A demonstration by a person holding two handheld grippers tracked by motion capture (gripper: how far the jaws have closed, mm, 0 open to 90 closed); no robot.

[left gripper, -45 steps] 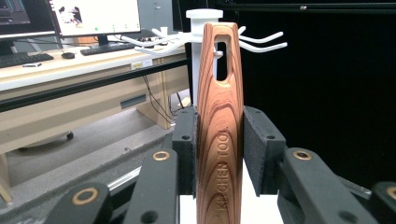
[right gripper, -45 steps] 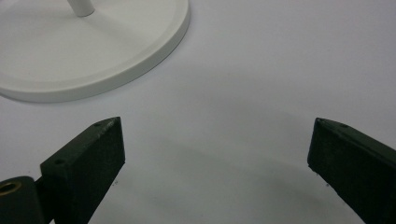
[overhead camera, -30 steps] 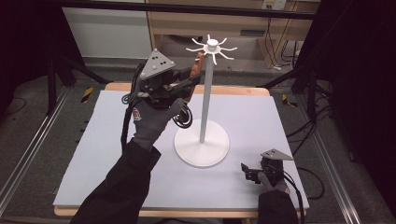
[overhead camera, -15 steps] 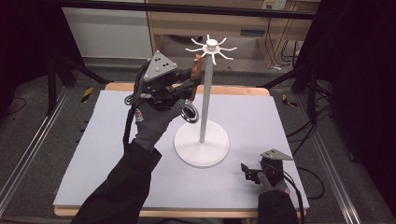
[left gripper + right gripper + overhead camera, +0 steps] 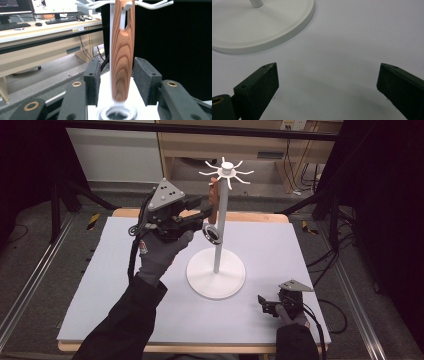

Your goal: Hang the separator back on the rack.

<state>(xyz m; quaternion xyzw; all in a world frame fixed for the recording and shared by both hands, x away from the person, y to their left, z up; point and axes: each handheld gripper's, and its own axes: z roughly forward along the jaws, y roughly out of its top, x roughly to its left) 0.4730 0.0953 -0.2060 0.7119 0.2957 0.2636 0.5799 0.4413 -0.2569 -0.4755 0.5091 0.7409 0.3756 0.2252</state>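
Left to right across the high view. The left gripper [image 5: 207, 212] is raised at hook height beside the white stand [image 5: 216, 279]; its jaws have just been opening and now stand parted on either side of the wooden handle [image 5: 122, 60], clear of it on both faces as the left gripper view shows. The utensil [image 5: 213, 215] hangs upright from one arm of the hook crown [image 5: 227, 170], the hook passing through the slot at the handle's top [image 5: 123, 21], its round metal-rimmed head [image 5: 213, 235] low beside the pole.

The step in hand appears to be the release after hanging. Done well, it likely calls for the jaws to widen evenly and the gripper to draw straight back, brushing neither face, so that the utensil neither swings nor lifts off its hook.

At the right, the right gripper [image 5: 272, 304] rests low on the grey mat [image 5: 100, 290] near the stand's base [image 5: 262, 32], jaws spread wide with nothing between them.
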